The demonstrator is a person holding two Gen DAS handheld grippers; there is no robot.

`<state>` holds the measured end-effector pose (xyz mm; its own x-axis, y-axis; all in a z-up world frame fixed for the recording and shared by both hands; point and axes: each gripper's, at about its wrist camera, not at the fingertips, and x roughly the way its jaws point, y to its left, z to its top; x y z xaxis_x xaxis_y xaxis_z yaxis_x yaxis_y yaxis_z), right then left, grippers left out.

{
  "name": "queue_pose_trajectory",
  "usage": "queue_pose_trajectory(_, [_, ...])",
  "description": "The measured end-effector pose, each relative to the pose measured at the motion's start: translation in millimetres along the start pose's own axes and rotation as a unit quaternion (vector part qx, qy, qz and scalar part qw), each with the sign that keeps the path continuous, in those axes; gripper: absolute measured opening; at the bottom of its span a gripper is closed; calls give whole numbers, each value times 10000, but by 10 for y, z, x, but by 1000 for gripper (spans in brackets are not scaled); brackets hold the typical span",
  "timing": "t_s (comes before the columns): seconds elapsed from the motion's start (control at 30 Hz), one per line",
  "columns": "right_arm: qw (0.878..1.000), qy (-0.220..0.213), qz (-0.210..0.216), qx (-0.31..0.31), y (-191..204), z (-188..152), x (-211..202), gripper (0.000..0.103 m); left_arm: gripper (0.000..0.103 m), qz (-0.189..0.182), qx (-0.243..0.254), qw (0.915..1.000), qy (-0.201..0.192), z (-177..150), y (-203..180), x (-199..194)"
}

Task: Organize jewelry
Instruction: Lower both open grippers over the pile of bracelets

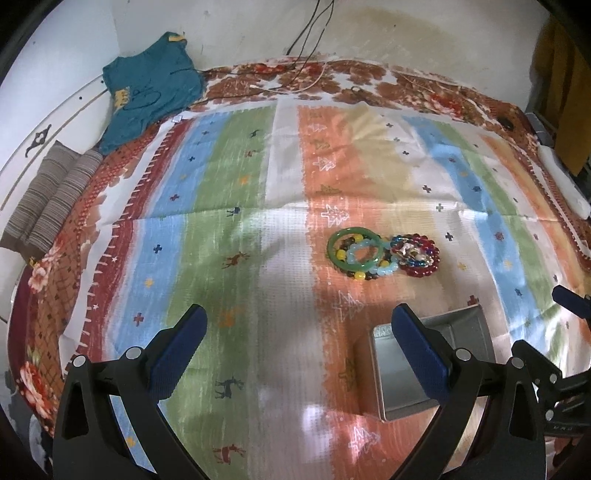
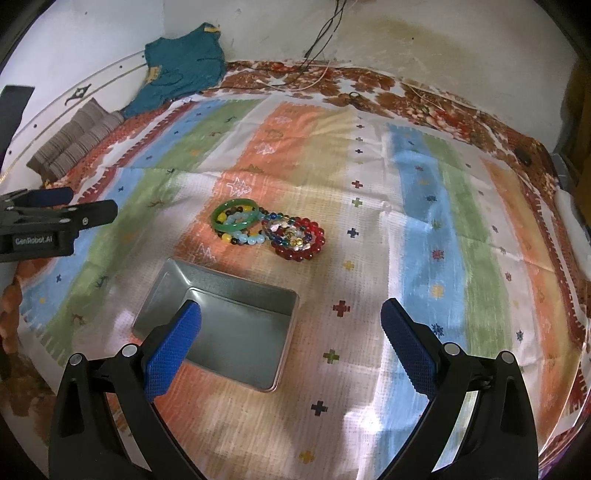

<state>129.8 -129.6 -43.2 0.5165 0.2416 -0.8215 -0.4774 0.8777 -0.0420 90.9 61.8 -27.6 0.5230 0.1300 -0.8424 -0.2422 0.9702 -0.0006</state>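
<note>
Holding your left gripper (image 1: 299,328) and right gripper (image 2: 291,321) spread wide and empty, you face the bracelets (image 2: 269,230) piled on the striped cloth (image 2: 424,221), just beyond the open tin (image 2: 221,325).

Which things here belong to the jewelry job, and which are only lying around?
For the job:
- green bangle
- red bead bracelet
- yellow and blue bead bracelets
- empty metal tin

Lying about:
- teal shirt
- striped folded cloth
- cables
</note>
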Motion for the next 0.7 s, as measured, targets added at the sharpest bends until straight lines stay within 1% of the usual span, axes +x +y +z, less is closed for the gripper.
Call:
queue_pose_trajectory(0.43, [9998,140,32,-126,48,166,219,99,97,134,-61,9994,310,160,18,333])
queue_pose_trajectory(0.7, [9996,225,69,-177,57,233,346,99,97,213,-62,9988,427,235,34,511])
